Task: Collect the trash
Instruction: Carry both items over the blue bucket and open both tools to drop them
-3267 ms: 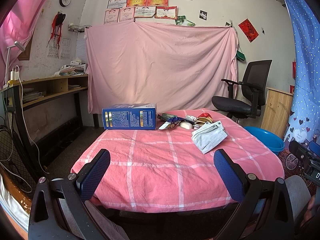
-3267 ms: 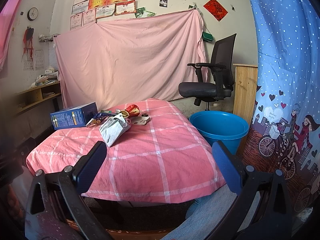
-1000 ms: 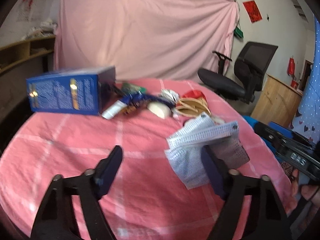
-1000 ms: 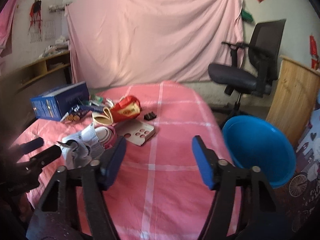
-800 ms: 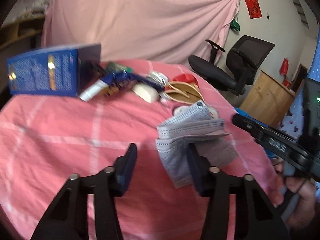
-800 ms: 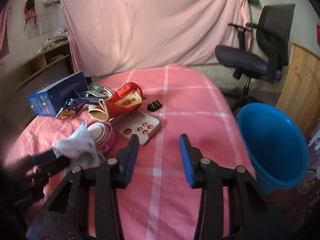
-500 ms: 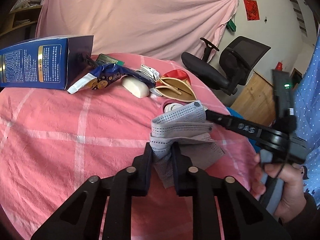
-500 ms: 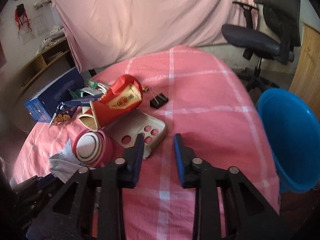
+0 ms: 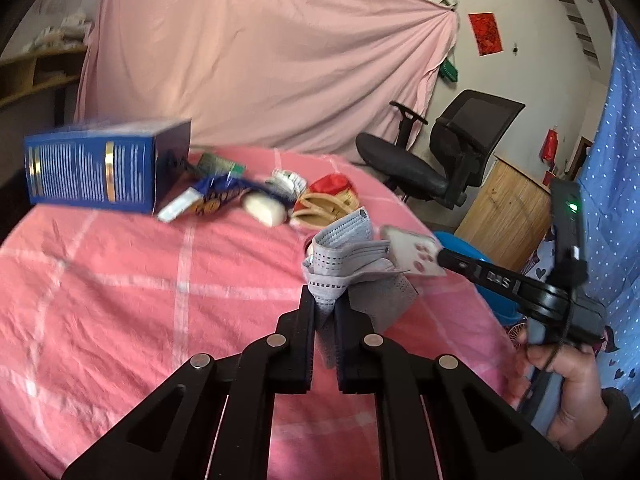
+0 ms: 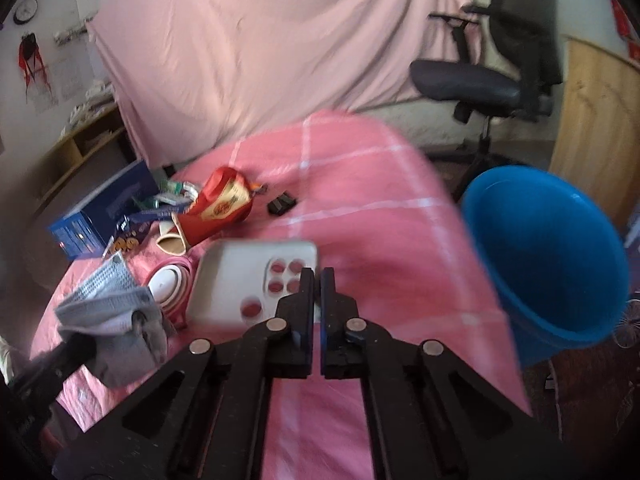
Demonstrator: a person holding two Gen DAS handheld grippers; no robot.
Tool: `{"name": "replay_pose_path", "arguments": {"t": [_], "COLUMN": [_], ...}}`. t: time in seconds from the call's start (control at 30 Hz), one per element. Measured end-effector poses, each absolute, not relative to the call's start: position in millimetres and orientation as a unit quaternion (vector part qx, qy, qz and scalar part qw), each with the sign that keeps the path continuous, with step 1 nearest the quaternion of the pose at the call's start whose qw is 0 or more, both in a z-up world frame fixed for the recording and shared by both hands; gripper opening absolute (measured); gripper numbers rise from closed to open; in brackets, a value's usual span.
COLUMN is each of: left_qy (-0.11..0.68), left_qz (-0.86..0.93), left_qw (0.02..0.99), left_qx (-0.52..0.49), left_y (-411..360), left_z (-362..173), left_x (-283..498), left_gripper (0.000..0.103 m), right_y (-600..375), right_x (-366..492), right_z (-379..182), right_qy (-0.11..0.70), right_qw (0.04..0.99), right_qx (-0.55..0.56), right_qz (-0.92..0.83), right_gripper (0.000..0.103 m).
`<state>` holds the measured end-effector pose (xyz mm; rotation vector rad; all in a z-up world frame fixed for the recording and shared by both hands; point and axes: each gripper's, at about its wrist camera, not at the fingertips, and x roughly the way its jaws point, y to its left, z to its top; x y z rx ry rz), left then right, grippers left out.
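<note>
Left wrist view: left gripper (image 9: 325, 300) pinches the grey face mask (image 9: 345, 258) above the pink-checked table (image 9: 120, 300). Right gripper (image 10: 317, 280) is clamped on the phone case (image 10: 240, 276), raised left of the blue bin (image 10: 548, 248).

Grey mask (image 9: 344, 256) crumpled, lifted off pink bed, near side. White phone case (image 10: 256, 280) raised, tilted, right of mask. Blue tub (image 10: 548, 256) far right.

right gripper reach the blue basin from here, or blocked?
Probably yes. The right gripper, shut on the phone case, sits just left of the blue basin, which stands open-mouthed beside the table edge. Nothing shows between them.
</note>
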<state>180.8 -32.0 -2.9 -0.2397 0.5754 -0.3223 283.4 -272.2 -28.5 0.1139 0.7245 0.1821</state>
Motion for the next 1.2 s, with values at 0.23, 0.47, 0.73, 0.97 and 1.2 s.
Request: {"name": "replay_pose_path", "arguments": {"t": [0.23, 0.47, 0.73, 0.97, 1.2], "left_qy": [0.238, 0.151, 0.129, 0.223, 0.312], "left_qz": [-0.148, -0.184, -0.236, -0.262, -0.259], "left_qw": [0.955, 0.97, 0.962, 0.938, 0.914], "left_qx": [-0.096, -0.055, -0.04, -0.035, -0.026], "left_y": [-62, -125, -229, -316, -354], "left_z": [23, 69, 80, 44, 3], "left_x": [181, 200, 246, 299, 343], "left_gripper": [0.006, 0.006, 0.006, 0.006, 0.007], "right_y": [-297, -337, -397, -452, -490], "right_x": [256, 223, 221, 250, 276], "right_z": [-4, 52, 83, 39, -6], "right_qy": [0.299, 0.161, 0.105, 0.174, 0.23], "right_qw": [0.95, 0.984, 0.982, 0.957, 0.943], "right_qx": [0.065, 0.074, 0.052, 0.054, 0.073], "right_qz": [0.065, 0.013, -0.146, -0.228, -0.23], "right_gripper": [0.016, 0.016, 0.016, 0.016, 0.016]}}
